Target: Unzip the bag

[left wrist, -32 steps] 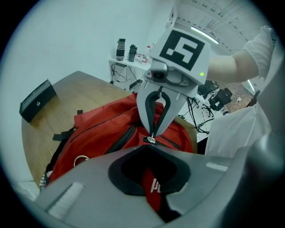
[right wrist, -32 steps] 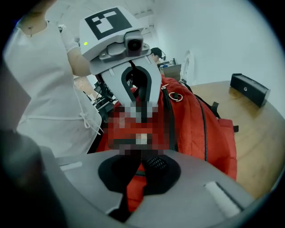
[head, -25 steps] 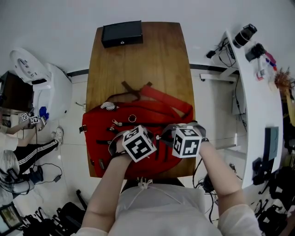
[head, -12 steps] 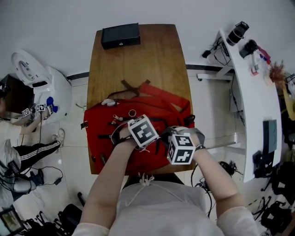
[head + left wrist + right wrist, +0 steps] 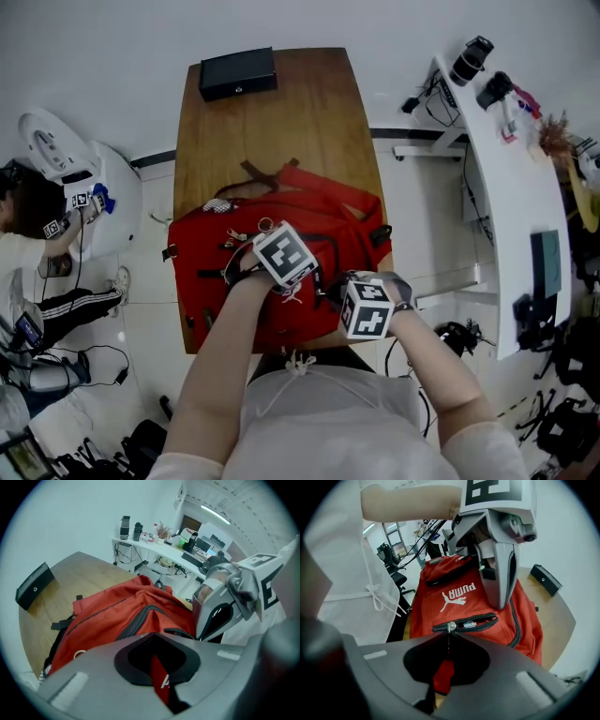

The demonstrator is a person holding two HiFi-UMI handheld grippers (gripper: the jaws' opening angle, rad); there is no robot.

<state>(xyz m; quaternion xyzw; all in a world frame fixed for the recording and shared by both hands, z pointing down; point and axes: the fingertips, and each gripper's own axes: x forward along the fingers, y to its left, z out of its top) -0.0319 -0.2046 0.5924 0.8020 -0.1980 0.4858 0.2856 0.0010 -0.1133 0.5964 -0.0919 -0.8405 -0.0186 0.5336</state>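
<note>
A red backpack point(image 5: 234, 272) lies across the near part of the wooden table point(image 5: 281, 122). Its front pocket zipper point(image 5: 473, 620) stands partly open, with the slider point(image 5: 449, 626) at the end nearest my right gripper. My right gripper point(image 5: 449, 635) is shut on the zipper pull, at the bag's near right side point(image 5: 336, 286). My left gripper point(image 5: 153, 637) is shut on a fold of the red bag fabric, higher on the bag; its marker cube point(image 5: 283, 255) covers the jaws in the head view. The left gripper's fingers point(image 5: 502, 581) hang over the pocket.
A black box point(image 5: 237, 73) sits at the table's far end. A white desk point(image 5: 511, 197) with cameras and gear curves along the right. At the left are a white machine point(image 5: 84, 178) and a seated person point(image 5: 28, 244). Cables and bags lie on the floor.
My right gripper has drawn back toward the table's near edge with the pull. The left gripper has shifted farther up on the bag, so the two stand further apart.
</note>
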